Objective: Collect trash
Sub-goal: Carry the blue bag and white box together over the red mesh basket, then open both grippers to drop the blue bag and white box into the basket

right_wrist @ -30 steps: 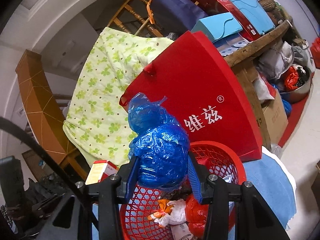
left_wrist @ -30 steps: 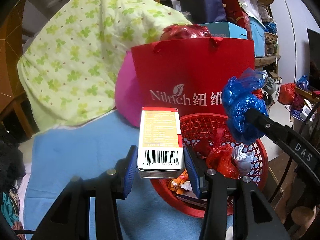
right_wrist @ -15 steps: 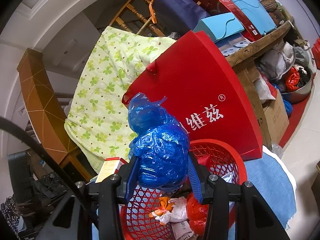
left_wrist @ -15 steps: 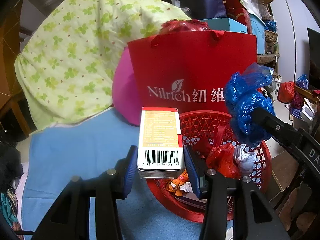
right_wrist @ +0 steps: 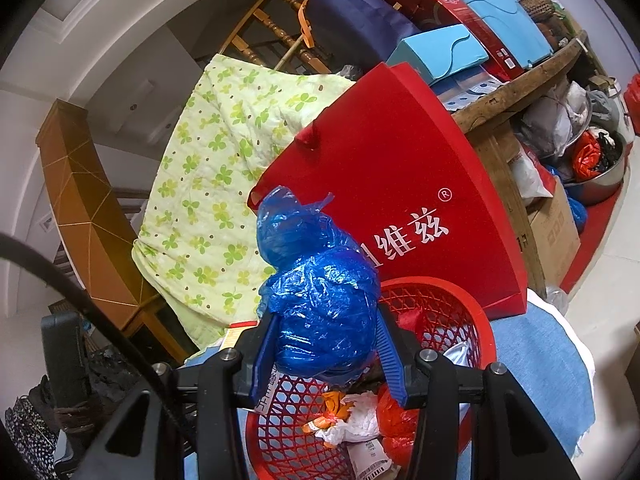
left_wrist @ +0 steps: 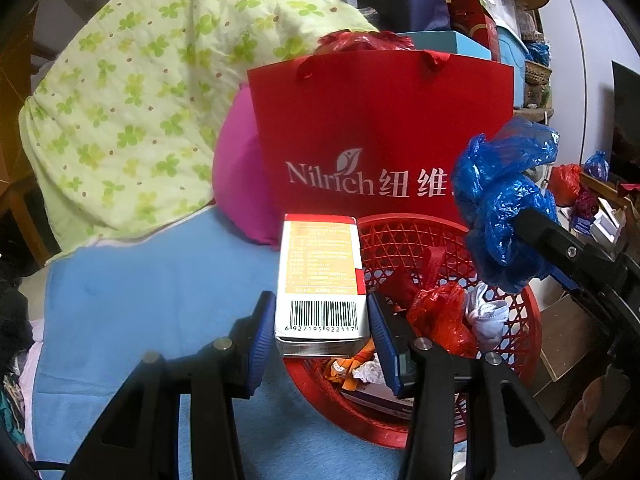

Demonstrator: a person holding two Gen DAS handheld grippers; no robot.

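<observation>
On my left, the left gripper (left_wrist: 322, 330) is clamped on a carton (left_wrist: 322, 276), held at the near rim of the red basket (left_wrist: 524, 344). On my right, the right gripper (right_wrist: 324, 350) squeezes a blue plastic bag (right_wrist: 320, 300) above that basket. I judge we're at the drop: next I part each pair of jaws over the basket.

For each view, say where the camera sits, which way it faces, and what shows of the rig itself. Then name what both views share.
Left wrist: sits on the left gripper, looking forward and down along its fingers at the box they clamp; the right gripper enters at right.
Right wrist: sits on the right gripper, looking forward past the blue bag it clamps; no hand shows.
Shared: the red basket, red paper bag, green quilt, blue bag and box.
</observation>
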